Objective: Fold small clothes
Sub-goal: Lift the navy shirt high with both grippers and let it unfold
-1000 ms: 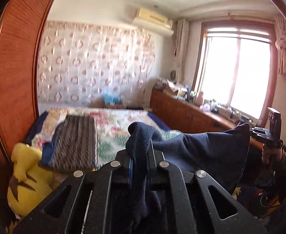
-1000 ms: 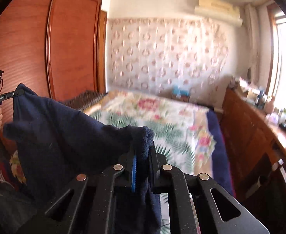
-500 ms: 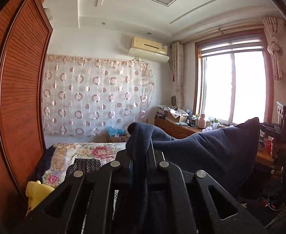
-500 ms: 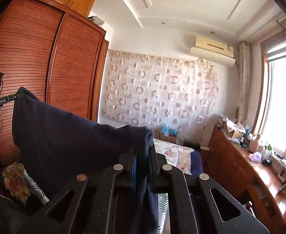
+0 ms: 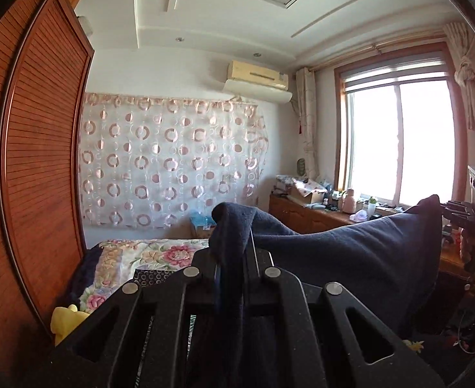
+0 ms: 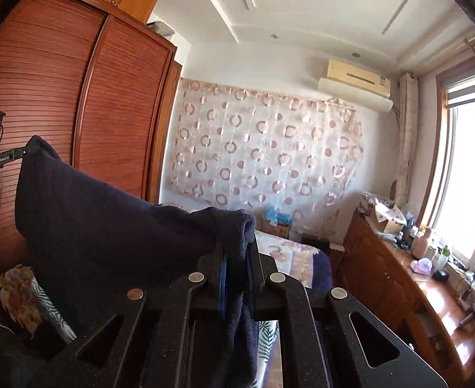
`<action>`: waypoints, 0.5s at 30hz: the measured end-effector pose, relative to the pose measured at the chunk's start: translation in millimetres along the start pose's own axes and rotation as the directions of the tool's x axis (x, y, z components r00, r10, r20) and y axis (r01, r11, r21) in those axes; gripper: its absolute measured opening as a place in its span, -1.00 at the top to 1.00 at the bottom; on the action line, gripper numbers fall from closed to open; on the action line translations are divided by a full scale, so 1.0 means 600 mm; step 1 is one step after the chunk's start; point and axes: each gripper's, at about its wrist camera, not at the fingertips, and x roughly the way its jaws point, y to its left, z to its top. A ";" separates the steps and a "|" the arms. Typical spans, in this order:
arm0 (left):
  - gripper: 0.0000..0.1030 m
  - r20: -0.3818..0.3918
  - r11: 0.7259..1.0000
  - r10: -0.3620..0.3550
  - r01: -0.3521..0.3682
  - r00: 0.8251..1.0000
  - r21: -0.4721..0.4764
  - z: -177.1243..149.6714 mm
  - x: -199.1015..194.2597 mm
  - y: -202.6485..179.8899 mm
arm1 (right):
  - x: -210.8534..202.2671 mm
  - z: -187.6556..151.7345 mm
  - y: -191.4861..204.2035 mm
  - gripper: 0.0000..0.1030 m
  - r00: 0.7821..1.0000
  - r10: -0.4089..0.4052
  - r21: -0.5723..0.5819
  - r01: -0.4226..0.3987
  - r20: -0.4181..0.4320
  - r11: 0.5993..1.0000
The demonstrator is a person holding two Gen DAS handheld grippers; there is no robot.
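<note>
Navy fleece garment (image 5: pixel 350 252) up in the air, stretched wide between the two tools, well clear of the floral bed (image 5: pixel 146 252) below. No fold in it yet as far as either view shows: just one broad dark panel hanging from a taut top edge, lower part dropping out of sight behind the tool bodies.

Left gripper (image 5: pixel 234 258) pinching one top corner, cloth bunched thick between the pressed-together jaws. Right gripper (image 6: pixel 237 258) doing the same at the other corner, a rolled hem poking up out of the nip. Each tool visible from the other's camera too, out at the far end of the fabric, with a hand wrapped round the handle.

Judging progress: early. Garment picked up and spread, looks like a shake-out or squaring-up before laying down. Still to come, by the look of it: lowering flat onto the bed, then the folds themselves.

Further out: dark patterned cloth (image 5: pixel 153 276) lying on the bedspread, a yellow plush toy (image 5: pixel 67 318) by the louvred wardrobe (image 6: pixel 75 123), circle-print curtain (image 5: pixel 172 165) on the back wall, cluttered wooden counter (image 6: pixel 399 278) under the bright window (image 5: pixel 399 142).
</note>
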 end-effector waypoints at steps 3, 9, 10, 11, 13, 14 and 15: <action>0.80 -0.049 1.000 0.028 -0.029 0.998 -0.003 -0.022 0.080 0.014 | 0.082 0.006 -0.018 0.82 0.998 0.012 -0.003 -0.012 -0.054 1.000; 0.69 -0.138 0.985 0.165 -0.157 0.977 0.069 -0.103 0.291 0.035 | 0.334 -0.035 -0.032 0.82 0.972 -0.022 -0.075 0.005 -0.233 0.997; 0.66 -0.166 0.978 0.196 -0.180 0.966 0.108 -0.120 0.333 0.048 | 0.372 -0.042 -0.032 0.77 0.966 -0.030 -0.080 0.010 -0.258 0.997; 0.57 -0.228 0.972 0.217 -0.189 0.949 0.138 -0.144 0.382 0.064 | 0.428 -0.057 -0.033 0.51 0.952 -0.050 -0.087 0.025 -0.303 0.996; 0.49 -0.334 0.982 0.183 -0.155 0.925 0.109 -0.177 0.432 0.086 | 0.503 -0.078 -0.032 0.26 0.922 -0.113 -0.094 0.083 -0.371 0.992; 0.40 -0.357 0.983 0.179 -0.155 0.917 0.094 -0.194 0.443 0.094 | 0.534 -0.092 -0.035 0.24 0.907 -0.118 -0.071 0.097 -0.403 0.993; 0.20 -0.363 0.983 0.179 -0.154 0.915 0.095 -0.203 0.444 0.093 | 0.555 -0.105 -0.036 0.22 0.897 -0.111 -0.045 0.101 -0.428 0.994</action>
